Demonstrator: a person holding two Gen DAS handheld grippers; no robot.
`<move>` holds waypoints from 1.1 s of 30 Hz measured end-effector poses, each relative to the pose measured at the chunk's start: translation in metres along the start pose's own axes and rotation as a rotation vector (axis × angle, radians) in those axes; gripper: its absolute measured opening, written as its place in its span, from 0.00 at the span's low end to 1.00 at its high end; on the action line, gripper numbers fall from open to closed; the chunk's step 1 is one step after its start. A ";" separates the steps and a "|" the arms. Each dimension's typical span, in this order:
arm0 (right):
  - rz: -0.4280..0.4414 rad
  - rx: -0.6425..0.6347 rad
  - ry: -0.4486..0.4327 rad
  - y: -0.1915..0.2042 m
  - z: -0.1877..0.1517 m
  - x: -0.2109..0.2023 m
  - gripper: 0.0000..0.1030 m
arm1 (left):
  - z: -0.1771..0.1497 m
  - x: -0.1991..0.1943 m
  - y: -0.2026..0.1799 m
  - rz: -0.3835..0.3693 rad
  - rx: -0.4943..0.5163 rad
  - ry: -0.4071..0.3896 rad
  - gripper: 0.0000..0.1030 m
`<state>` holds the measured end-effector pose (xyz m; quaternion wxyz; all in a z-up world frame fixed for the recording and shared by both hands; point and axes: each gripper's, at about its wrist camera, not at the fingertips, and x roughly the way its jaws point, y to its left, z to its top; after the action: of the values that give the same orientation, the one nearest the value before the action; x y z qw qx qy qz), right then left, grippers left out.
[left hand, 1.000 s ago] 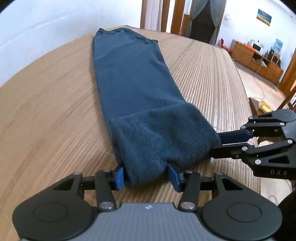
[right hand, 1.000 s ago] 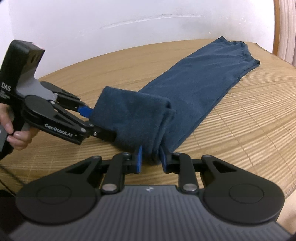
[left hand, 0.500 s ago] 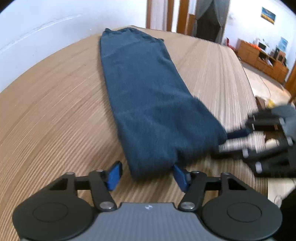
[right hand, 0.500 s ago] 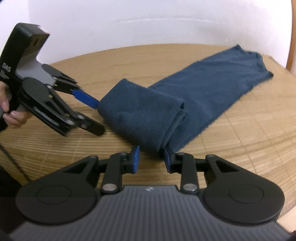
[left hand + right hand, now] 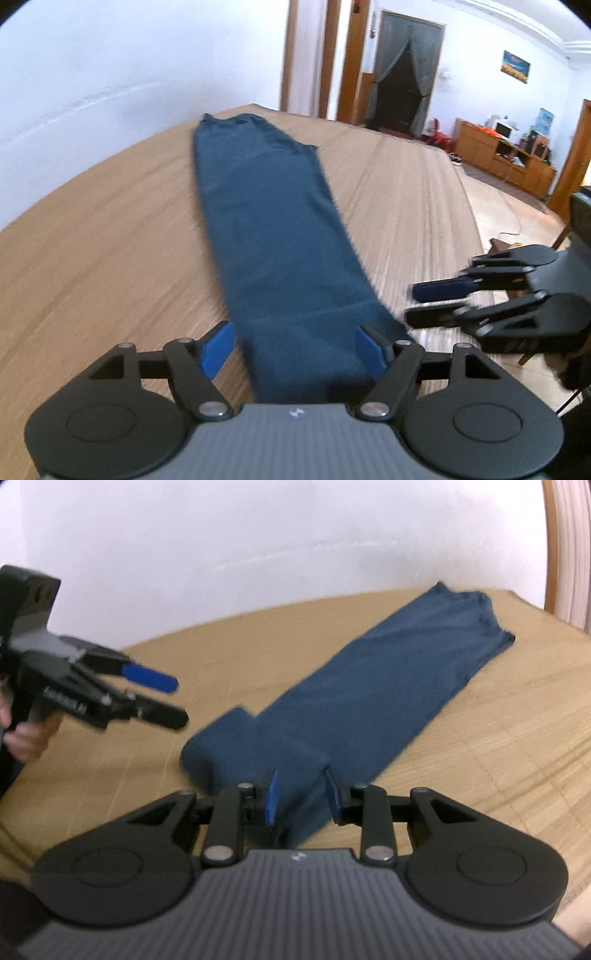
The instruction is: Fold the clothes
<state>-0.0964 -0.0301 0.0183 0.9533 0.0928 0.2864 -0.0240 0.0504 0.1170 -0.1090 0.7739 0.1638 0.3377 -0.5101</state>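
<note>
In the left wrist view, the left gripper (image 5: 295, 349) is hanging with jaws spread wide over the near end of the blue garment (image 5: 273, 229), which is lying as a long strip on the bench (image 5: 92, 236). In the right wrist view, the right gripper (image 5: 301, 797) is hovering parted around the doubled-over near end; most of the folding looks left.

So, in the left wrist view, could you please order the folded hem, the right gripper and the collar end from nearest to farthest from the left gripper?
1. Folded hem, between its open fingers.
2. Right gripper, off to the right.
3. Collar end, far across the mat.
</note>
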 end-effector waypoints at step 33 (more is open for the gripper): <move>-0.010 -0.118 0.068 0.029 -0.036 0.023 0.19 | -0.035 0.026 0.002 0.006 -0.024 0.209 0.38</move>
<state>-0.0938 0.0050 -0.0192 0.9467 0.0357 0.3199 -0.0088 0.0464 0.1212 -0.1528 0.7378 0.2080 0.4221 -0.4840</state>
